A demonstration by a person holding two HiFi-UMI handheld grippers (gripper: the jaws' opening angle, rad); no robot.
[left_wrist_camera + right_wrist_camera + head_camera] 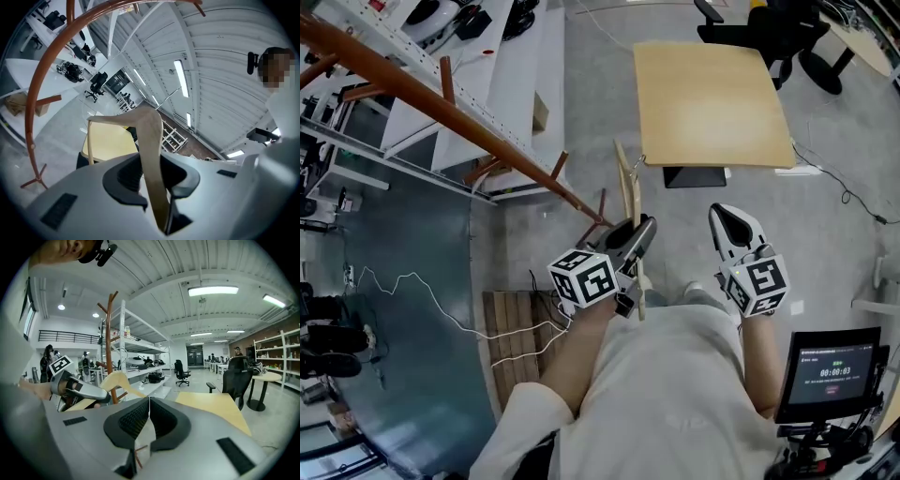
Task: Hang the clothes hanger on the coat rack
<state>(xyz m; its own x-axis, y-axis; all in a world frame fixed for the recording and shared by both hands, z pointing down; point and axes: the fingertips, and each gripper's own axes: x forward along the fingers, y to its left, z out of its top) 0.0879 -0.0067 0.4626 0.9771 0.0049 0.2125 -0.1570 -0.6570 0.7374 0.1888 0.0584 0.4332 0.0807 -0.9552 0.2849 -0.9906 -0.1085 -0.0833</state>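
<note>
A pale wooden clothes hanger (627, 192) stands upright in my left gripper (640, 232), whose jaws are shut on its arm. In the left gripper view the hanger (151, 140) runs up between the pads and bends left at the top. The brown wooden coat rack (441, 101) leans across the upper left of the head view, and one of its pegs ends close to the left gripper. In the left gripper view its pole (41, 79) arcs to the left of the hanger. My right gripper (728, 217) hovers to the right, shut and empty, with its pads (140, 416) meeting.
A light wooden table (708, 103) stands ahead, with a black office chair (769, 33) behind it. White shelving (487, 84) runs along the left behind the rack. A wooden pallet (516, 342) and a white cable lie on the floor at the lower left. A small screen (830, 370) sits at the lower right.
</note>
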